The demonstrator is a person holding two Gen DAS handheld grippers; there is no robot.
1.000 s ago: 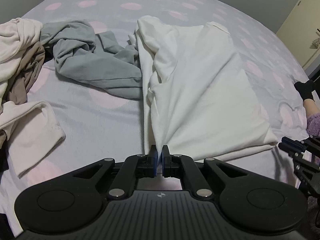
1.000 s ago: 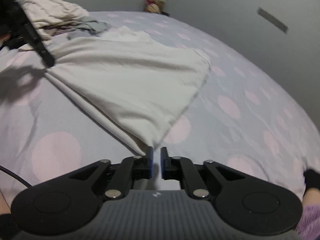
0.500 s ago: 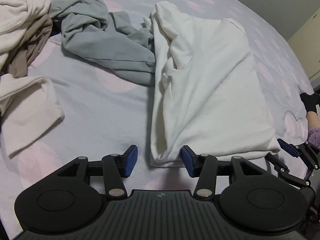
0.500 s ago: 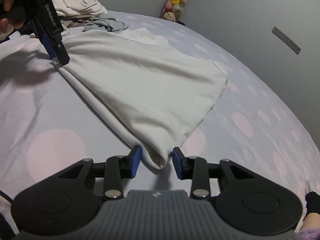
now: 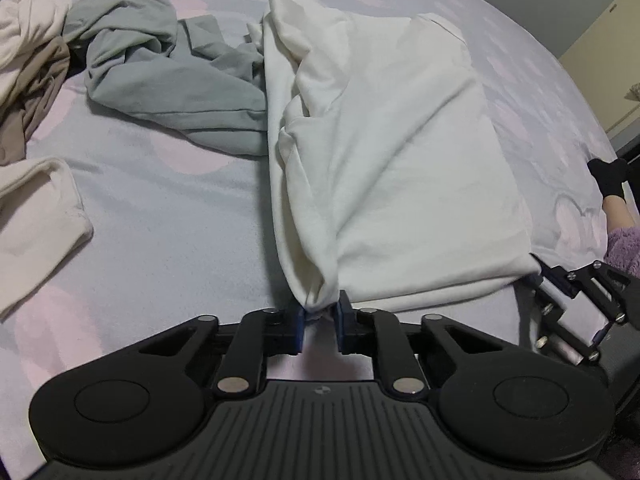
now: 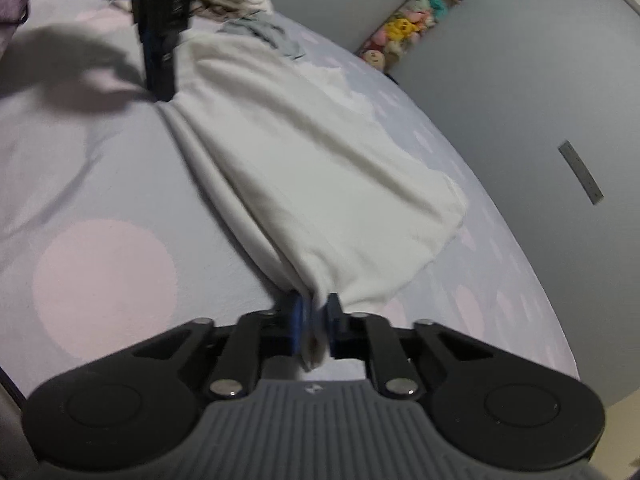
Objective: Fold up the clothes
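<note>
A white garment (image 5: 392,168) lies folded lengthwise on the lilac bed with pink dots; it also shows in the right wrist view (image 6: 320,168). My left gripper (image 5: 320,314) is shut on its near left corner, cloth bunched between the blue pads. My right gripper (image 6: 314,320) is shut on the near right corner, with cloth hanging through the jaws. Each gripper shows in the other's view: the right one (image 5: 572,304) at the garment's right corner, the left one (image 6: 160,40) at the far corner.
A crumpled grey garment (image 5: 168,80) lies left of the white one, touching its far edge. Cream and beige clothes (image 5: 28,92) are piled at the far left. A black-socked foot (image 5: 610,178) rests at the bed's right edge. Plush toys (image 6: 412,20) stand by the grey wall.
Both grippers were open around the garment's near corners half a second ago; now both have shut on them. The cloth near the jaws has bunched and lifted slightly.
</note>
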